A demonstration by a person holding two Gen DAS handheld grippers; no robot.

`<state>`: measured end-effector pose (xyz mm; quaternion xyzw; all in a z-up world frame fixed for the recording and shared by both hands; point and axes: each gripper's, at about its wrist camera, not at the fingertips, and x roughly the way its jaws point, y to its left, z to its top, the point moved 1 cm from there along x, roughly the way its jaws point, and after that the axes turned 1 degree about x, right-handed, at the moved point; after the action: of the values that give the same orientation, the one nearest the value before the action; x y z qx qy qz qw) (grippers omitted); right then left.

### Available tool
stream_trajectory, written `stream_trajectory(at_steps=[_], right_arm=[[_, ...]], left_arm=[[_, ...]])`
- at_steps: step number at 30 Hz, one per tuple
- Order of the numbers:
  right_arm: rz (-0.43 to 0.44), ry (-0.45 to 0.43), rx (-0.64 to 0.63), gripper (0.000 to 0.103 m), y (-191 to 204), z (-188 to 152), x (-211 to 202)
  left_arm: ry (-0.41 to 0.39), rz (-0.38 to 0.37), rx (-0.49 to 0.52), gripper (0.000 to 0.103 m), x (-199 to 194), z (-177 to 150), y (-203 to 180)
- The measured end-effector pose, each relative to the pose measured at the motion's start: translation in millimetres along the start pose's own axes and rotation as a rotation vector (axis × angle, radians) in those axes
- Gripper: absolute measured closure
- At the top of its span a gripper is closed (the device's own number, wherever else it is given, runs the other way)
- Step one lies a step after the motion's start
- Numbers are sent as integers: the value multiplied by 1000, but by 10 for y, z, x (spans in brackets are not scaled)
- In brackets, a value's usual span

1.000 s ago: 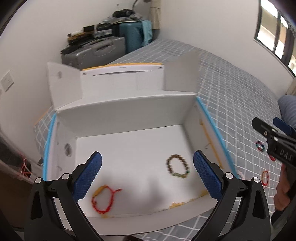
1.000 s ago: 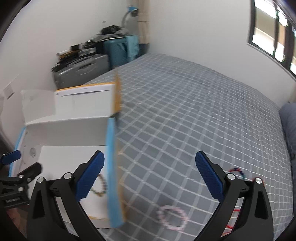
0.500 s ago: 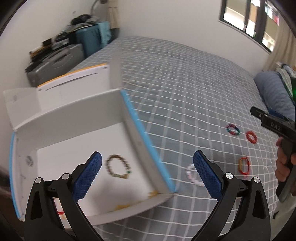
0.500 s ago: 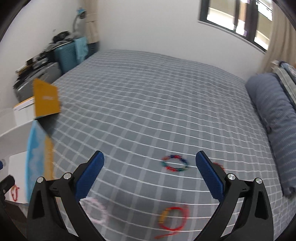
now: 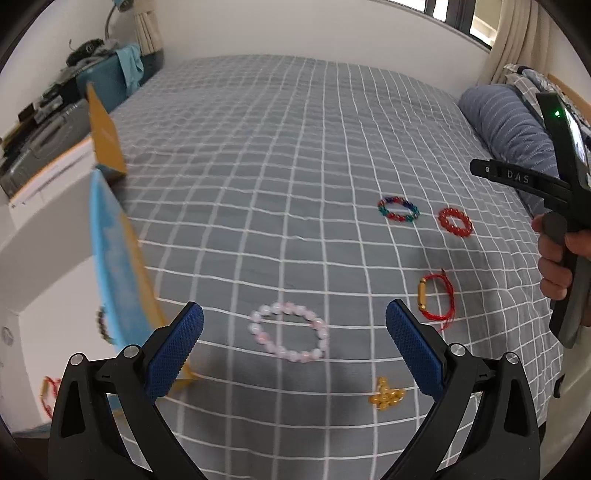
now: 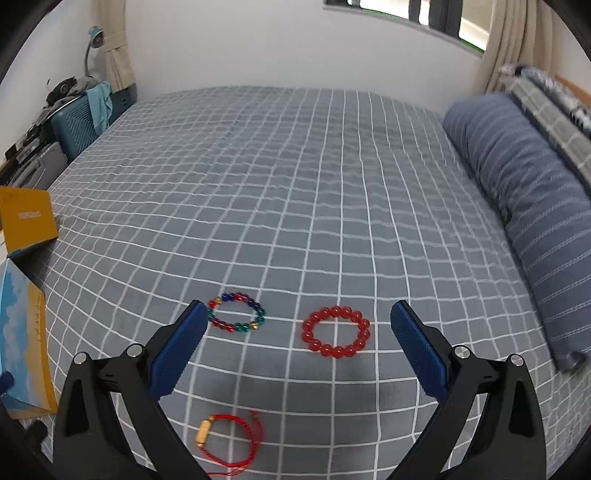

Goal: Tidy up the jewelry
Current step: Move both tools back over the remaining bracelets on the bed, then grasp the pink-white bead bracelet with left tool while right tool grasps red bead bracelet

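Across the bed (image 6: 295, 177) lay a grey cover crossed by thin white lines, a little rumpled, with a blue striped pillow (image 6: 524, 206) along the right side. White walls closed the room; a window (image 6: 439, 14) sat high behind cream curtains, and suitcases (image 5: 92, 85) were stacked in the far left corner under a lamp.

A second before, both cameras had looked down into the white box (image 5: 44, 229); by this moment both had swung right, so the box sat at the left edge and the open cover filled the views. The dark bead bracelet inside it was only a blurred sliver behind the blue-edged wall.

The left gripper (image 5: 294, 347) hung with its blue, dimpled pads spread wide, empty, framing the pink bracelet (image 5: 290, 331), a loop of pale round beads lying flat just ahead of it. Near its right finger lay a small gold bead cluster (image 5: 386, 398). Further right was a red cord bracelet (image 5: 436, 297) with a gold tube bead.

The right gripper (image 6: 295, 347) was likewise spread and empty, held by a hand (image 5: 557, 258) at the edge of the left view. Between its fingers sat a glossy red bead bracelet (image 6: 336, 331); a multicoloured one (image 6: 236, 312) lay just beside its left finger, well apart from the box.
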<state>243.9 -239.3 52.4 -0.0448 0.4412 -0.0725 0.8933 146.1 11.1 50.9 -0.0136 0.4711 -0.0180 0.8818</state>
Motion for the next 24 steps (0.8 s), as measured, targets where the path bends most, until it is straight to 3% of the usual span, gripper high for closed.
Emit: stream_trajectory(at_steps=[6, 14, 18, 24], right_arm=[[-6, 94, 23, 10, -223, -35, 459], [-50, 220, 44, 30, -411, -163, 970], [-61, 253, 56, 33, -469, -230, 1095], [-58, 312, 108, 46, -596, -295, 1264]], left_arm=[[53, -12, -7, 6, 380, -84, -119], [116, -18, 19, 6, 821, -244, -161], [136, -21, 35, 6, 944, -312, -174], [128, -33, 48, 7, 1033, -357, -231]])
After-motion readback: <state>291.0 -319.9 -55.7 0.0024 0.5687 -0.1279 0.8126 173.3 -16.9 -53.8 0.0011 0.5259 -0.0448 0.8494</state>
